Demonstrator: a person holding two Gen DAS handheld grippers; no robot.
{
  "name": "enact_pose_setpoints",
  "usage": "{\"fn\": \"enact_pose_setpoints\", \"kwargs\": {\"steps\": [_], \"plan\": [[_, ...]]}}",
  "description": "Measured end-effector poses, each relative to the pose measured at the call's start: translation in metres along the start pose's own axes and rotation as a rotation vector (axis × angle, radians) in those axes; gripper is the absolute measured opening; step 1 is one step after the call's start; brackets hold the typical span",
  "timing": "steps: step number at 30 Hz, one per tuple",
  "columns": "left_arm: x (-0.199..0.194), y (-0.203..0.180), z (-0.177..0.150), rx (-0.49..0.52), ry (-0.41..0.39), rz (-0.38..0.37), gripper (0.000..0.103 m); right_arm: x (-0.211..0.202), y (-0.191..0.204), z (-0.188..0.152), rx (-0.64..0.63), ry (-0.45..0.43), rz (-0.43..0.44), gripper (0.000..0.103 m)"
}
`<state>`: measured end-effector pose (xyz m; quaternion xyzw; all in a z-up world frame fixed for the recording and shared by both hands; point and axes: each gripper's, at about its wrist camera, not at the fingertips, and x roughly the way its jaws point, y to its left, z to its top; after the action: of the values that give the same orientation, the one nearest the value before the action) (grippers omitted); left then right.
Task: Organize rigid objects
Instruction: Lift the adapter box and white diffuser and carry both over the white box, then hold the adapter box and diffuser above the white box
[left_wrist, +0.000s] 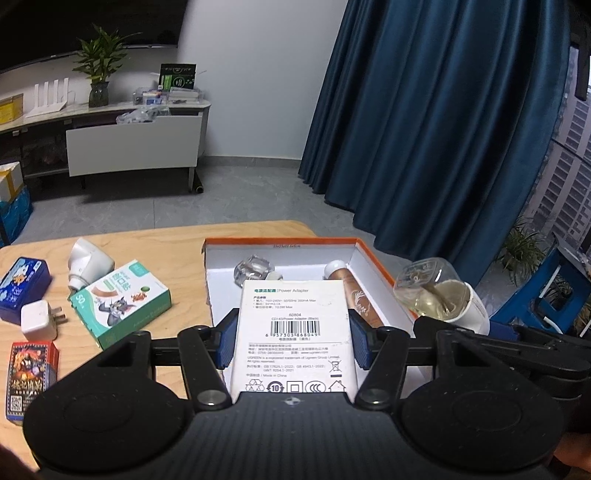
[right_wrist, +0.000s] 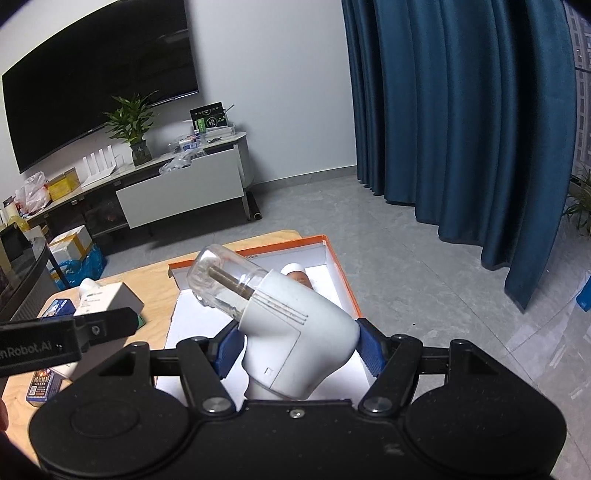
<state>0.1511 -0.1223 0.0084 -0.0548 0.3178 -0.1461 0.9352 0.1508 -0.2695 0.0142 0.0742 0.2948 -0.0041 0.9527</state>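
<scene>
Holding both loads over tray (left_wrist: 373, 266) at table's (left_wrist: 162, 243) right edge; I judge step as placing. Left gripper (left_wrist: 293, 341) clamped on adapter box (left_wrist: 295, 332); right gripper (right_wrist: 295, 349) clamped on white diffuser (right_wrist: 295, 339). Next: lower each into free floor, part jaws. In way inside tray: tube (left_wrist: 354, 295), clear cap (left_wrist: 255, 269). Waiting near table's left edge: green box (left_wrist: 122, 306), blue box (left_wrist: 22, 284), card box (left_wrist: 31, 373), plug (left_wrist: 38, 319).

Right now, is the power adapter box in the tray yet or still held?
Still held: the left gripper fingers clamp the power adapter box above the orange-rimmed tray.
</scene>
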Motion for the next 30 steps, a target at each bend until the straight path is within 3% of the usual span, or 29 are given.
{"fn": "enact_pose_setpoints", "kwargs": {"steps": [30], "plan": [[-0.0033,-0.0041,-0.0014,-0.013,0.013,0.014,0.059,-0.0071,0.0067,0.0054,-0.045,-0.022,0.018,0.079]]}}
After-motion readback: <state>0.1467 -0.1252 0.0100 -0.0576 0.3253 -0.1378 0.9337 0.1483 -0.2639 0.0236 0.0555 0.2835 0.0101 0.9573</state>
